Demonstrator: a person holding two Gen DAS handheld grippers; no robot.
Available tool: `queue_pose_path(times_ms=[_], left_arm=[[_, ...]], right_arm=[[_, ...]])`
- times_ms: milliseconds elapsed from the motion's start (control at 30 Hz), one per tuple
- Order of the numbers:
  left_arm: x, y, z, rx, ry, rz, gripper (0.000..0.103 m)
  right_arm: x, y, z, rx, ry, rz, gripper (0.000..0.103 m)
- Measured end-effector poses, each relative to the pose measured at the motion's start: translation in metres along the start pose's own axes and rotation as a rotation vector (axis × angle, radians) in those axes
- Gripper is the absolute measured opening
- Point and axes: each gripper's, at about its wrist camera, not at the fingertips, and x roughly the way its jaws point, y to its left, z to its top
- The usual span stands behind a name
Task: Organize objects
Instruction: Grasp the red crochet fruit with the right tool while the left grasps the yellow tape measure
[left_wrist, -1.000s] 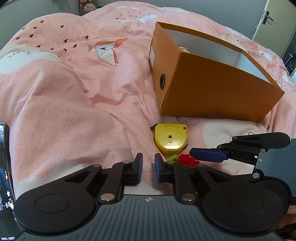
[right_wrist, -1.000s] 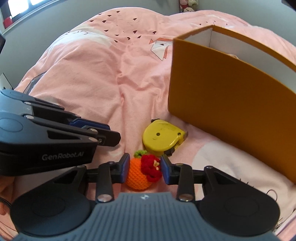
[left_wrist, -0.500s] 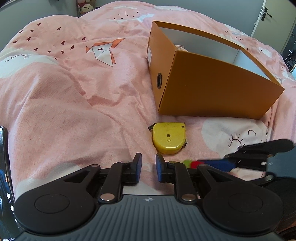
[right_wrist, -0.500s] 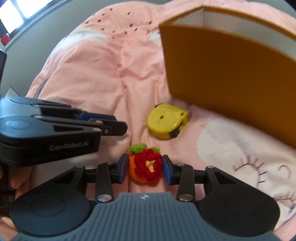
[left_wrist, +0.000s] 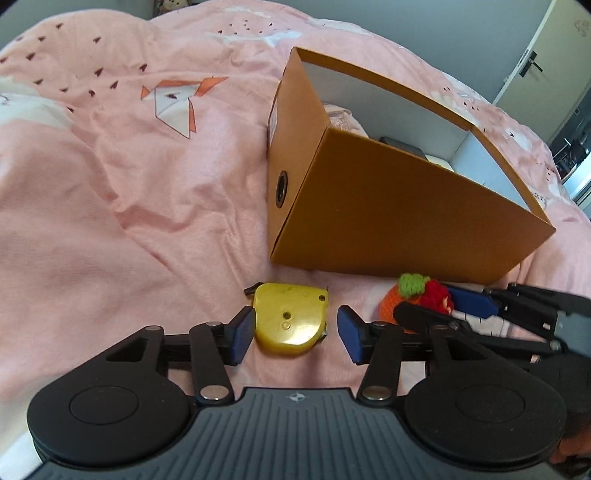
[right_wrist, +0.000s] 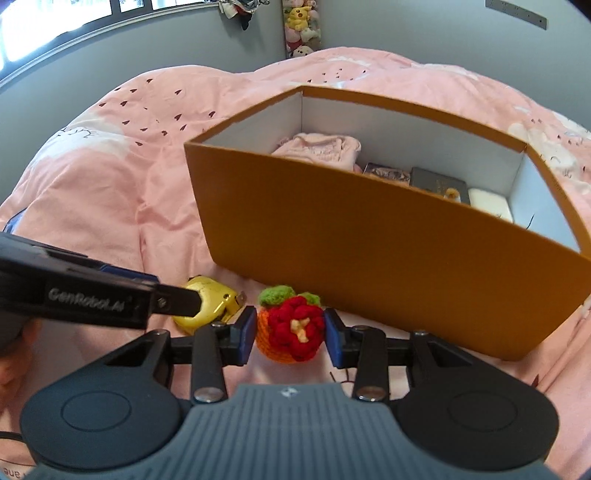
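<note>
The orange box (right_wrist: 369, 266) fills my right view's upper half, open-topped. I hold the crocheted fruit (right_wrist: 291, 330) clamped in the right gripper (right_wrist: 290, 336); I should lift it clear of the rim. The left gripper (left_wrist: 295, 334) is opening around the yellow tape measure (left_wrist: 290, 317), lower centre, pads not yet pressing.

This is a bedroom in a home. A pink printed duvet (right_wrist: 122, 192) covers a bed, plush toys (right_wrist: 301, 27) hang in the corner of grey walls, and a door (left_wrist: 535, 70) stands at one side.
</note>
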Motion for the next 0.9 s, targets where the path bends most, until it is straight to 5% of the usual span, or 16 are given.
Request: queue_pose_path(times_ms=[467, 900], left_arm=[[0.029, -0.004, -0.003, 0.029, 0.005, 0.067, 0.067], [0.033, -0.007, -0.006, 0.065, 0.014, 0.063, 0.06]], right_arm=[[0.032, -0.018, -0.007, 0.073, 0.068, 0.084, 0.041], [0.034, -0.019, -0.007, 0.086, 0.075, 0.103, 0.042]])
